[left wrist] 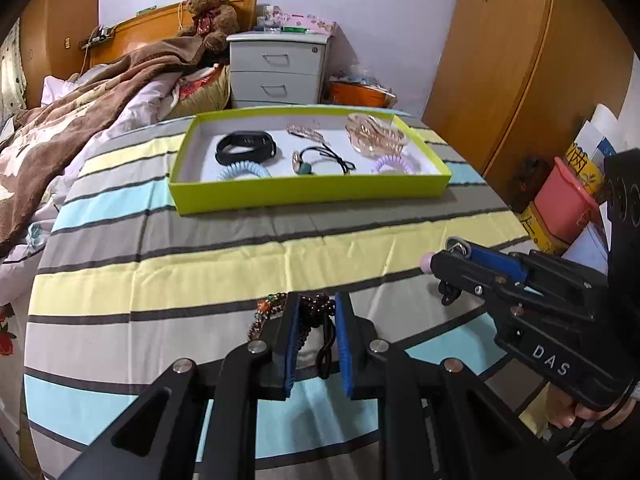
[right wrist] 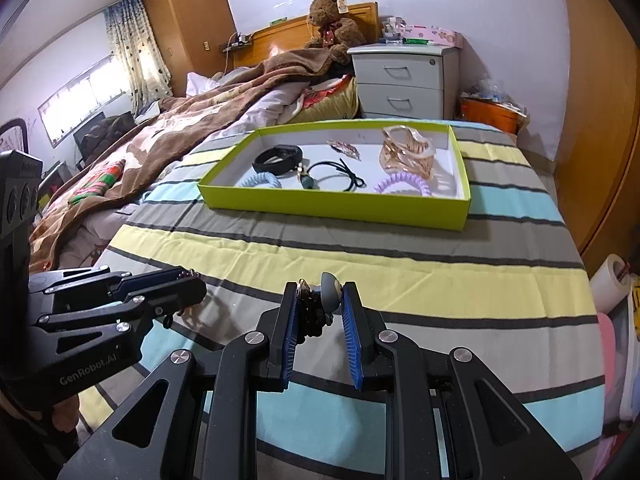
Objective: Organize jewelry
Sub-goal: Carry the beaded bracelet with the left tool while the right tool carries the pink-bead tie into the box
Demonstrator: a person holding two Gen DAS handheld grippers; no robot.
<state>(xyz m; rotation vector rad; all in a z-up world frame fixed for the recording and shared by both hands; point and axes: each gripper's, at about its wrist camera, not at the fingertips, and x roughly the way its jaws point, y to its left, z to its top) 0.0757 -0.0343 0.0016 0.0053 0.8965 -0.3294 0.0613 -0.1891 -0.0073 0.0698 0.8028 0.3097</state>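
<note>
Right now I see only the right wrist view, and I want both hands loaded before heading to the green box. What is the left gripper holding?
Observer: The left gripper is shut on a dark bead bracelet, pinched between its blue pads.
Operator: Does anything dangle from it?
Observer: Yes. A black cord loop hangs down between the fingers.
Operator: How does my own grip look from that side?
Observer: In the left wrist view, the right gripper is shut on a small ornament, and a black part of it hangs below the tips.
</note>
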